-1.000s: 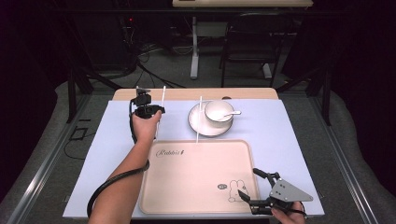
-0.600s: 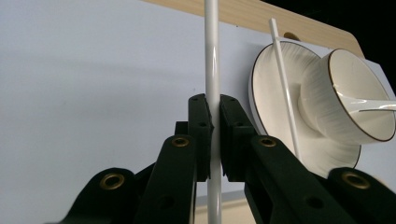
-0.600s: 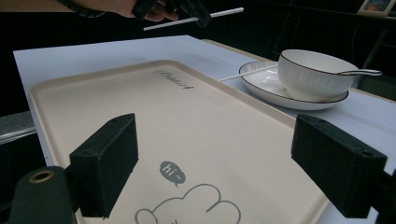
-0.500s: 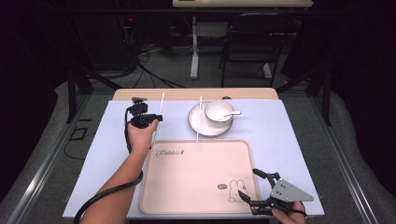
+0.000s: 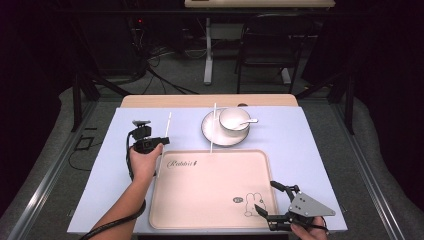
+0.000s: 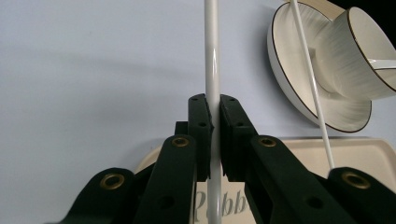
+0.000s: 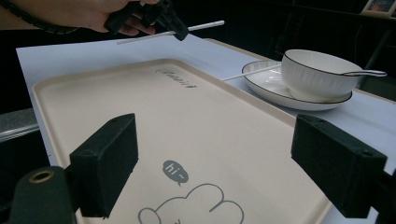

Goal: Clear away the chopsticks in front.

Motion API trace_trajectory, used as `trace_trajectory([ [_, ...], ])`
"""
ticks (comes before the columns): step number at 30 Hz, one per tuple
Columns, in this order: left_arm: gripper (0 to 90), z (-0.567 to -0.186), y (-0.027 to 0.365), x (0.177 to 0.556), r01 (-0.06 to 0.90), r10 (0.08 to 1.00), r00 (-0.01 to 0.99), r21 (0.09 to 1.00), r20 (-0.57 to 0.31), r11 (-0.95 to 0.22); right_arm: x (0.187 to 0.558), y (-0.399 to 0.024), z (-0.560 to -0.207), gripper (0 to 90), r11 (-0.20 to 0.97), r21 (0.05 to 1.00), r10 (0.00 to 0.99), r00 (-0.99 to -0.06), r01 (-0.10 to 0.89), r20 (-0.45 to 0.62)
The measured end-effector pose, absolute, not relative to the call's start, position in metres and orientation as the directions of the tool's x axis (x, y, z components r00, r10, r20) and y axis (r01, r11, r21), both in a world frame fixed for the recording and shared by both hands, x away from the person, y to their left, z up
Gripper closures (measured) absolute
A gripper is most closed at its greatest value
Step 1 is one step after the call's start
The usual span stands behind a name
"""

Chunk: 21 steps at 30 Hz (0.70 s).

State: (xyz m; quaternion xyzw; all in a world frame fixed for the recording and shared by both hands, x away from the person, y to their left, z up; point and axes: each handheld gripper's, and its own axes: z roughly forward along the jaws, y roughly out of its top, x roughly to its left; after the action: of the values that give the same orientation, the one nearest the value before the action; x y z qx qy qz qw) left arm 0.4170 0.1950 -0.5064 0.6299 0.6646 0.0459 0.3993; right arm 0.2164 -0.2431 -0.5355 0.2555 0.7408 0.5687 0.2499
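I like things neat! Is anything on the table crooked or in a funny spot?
One thing: a white chopstick lies propped on the saucer rim beside the bowl, its near end over the tray edge. Its partner chopstick is pinched in the left gripper. Nothing is spilled or broken.

white chopstick (image 5: 167, 125) in left gripper (image 5: 150, 144)

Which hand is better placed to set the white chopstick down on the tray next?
Left. The left claw is already shut on the chopstick, right beside the tray's near-left edge. The right claw sits open at the tray's near-right corner, holding nothing.
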Motion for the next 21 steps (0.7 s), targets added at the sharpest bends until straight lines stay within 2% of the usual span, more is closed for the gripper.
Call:
trace_trajectory([
  [21,84.6,-0.519,0.193,0.37,0.801,0.865,0.129,0.565,-0.486,0.198,0.216,-0.243,-0.535,14.5,0.227,0.969,0.665,-0.742,0.095,-0.083],
])
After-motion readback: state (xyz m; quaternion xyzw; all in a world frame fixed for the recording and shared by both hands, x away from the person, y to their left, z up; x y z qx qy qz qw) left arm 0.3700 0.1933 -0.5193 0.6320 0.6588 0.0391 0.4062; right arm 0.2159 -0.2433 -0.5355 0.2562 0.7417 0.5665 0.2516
